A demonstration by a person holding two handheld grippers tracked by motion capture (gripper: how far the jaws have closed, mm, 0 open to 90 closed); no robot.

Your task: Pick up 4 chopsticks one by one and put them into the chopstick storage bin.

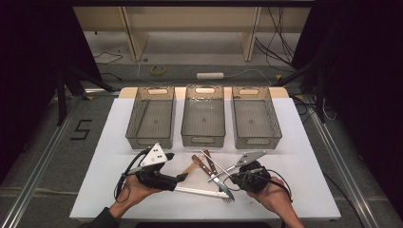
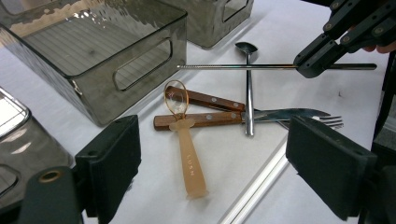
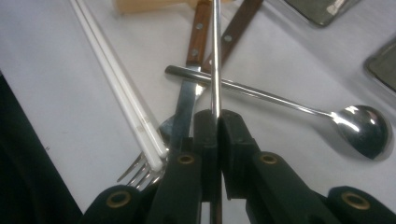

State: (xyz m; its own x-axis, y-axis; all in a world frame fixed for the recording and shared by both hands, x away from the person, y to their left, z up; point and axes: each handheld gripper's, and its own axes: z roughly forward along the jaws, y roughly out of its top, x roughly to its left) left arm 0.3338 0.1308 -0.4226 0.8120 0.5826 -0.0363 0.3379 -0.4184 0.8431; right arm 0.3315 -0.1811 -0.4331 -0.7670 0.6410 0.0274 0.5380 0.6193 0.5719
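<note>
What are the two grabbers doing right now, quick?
Left gripper: open, holding nothing, above the amber spoon.
Right gripper: closed on a thin metal chopstick.

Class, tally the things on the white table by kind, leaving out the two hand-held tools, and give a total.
Bins: 3
Spoons: 2
Wooden-handled cutlery: 2
White chopsticks: 2
Thin metal rod: 1
Total: 10
</note>
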